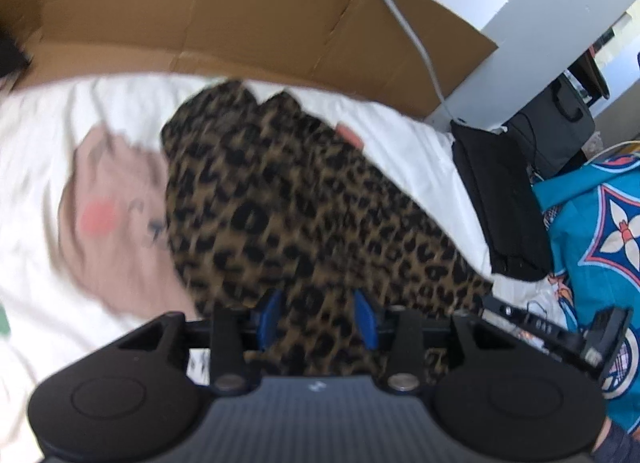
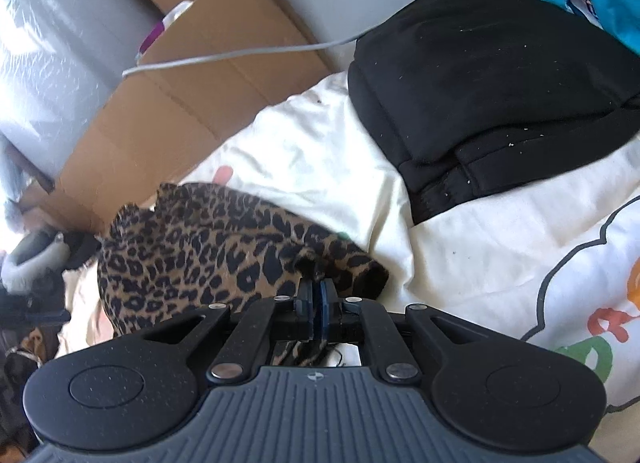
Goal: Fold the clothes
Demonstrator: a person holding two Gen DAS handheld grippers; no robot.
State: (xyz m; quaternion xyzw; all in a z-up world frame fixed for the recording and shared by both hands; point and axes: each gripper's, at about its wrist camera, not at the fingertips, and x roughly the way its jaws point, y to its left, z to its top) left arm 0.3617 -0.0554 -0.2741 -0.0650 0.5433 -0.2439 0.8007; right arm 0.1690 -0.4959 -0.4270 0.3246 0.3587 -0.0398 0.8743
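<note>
A leopard-print garment (image 1: 280, 207) lies in a long strip on the white bed sheet (image 1: 400, 143). My left gripper (image 1: 319, 317) hovers over its near end with the blue fingers apart and nothing between them. In the right wrist view the same garment (image 2: 192, 255) is bunched to the left. My right gripper (image 2: 316, 295) is shut on a corner of the leopard-print fabric. The right gripper also shows at the lower right of the left wrist view (image 1: 560, 327).
A pink garment (image 1: 116, 223) lies left of the leopard one. A folded black garment (image 2: 492, 83) sits on the sheet at right. Flattened cardboard (image 1: 224, 7) leans behind the bed, with a grey cable (image 2: 240, 55) across it. A teal patterned cloth (image 1: 600, 231) is at far right.
</note>
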